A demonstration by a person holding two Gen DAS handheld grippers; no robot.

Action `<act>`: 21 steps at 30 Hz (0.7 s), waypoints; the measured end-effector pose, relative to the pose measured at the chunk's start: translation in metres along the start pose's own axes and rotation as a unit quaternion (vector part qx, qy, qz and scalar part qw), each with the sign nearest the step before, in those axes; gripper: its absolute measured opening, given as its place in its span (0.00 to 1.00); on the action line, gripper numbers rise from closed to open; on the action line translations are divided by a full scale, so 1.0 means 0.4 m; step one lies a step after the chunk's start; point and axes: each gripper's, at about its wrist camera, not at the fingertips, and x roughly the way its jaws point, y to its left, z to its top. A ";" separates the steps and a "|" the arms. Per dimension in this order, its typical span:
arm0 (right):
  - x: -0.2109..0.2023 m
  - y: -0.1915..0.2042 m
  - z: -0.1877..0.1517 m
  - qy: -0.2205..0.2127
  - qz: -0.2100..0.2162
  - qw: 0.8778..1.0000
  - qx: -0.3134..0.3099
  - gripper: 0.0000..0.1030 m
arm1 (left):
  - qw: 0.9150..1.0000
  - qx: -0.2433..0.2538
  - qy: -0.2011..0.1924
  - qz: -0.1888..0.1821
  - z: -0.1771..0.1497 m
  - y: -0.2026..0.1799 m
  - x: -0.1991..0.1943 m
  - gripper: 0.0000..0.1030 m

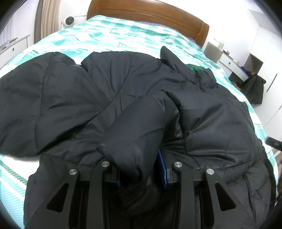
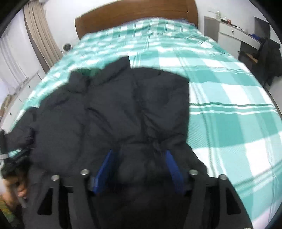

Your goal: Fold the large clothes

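A black puffer jacket (image 1: 70, 98) lies spread across the near part of a bed with a teal and white checked cover (image 1: 123, 35). My left gripper (image 1: 141, 169) is shut on a thick roll of the jacket, seemingly a sleeve (image 1: 137, 126), which rises up between the fingers; one blue pad (image 1: 162, 169) shows beside it. In the blurred right wrist view the jacket (image 2: 123, 98) fills the middle. My right gripper (image 2: 141, 169) is open, its blue pads (image 2: 174, 169) standing wide on either side of a bulge of jacket fabric near the hem.
A wooden headboard (image 2: 137, 15) closes the far end of the bed. White drawers (image 2: 232, 35) and a dark garment on a chair (image 2: 269, 58) stand at the right. A small fan (image 2: 67, 47) and curtains (image 2: 40, 35) are at the left. A hand (image 2: 19, 186) shows at the lower left.
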 end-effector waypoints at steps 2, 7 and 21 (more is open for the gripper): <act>-0.083 0.013 -0.041 -0.017 0.008 1.000 0.003 0.71 | 1.000 -0.001 -0.001 -0.003 0.000 0.002 -0.001 0.33; -0.223 0.069 -0.208 -0.052 -0.005 0.999 -0.010 0.74 | 1.000 -0.002 -0.001 -0.008 0.001 0.002 -0.004 0.36; -0.301 0.241 -0.457 -0.068 0.021 0.994 -0.085 0.74 | 1.000 0.005 0.011 -0.016 -0.070 0.083 -0.310 0.92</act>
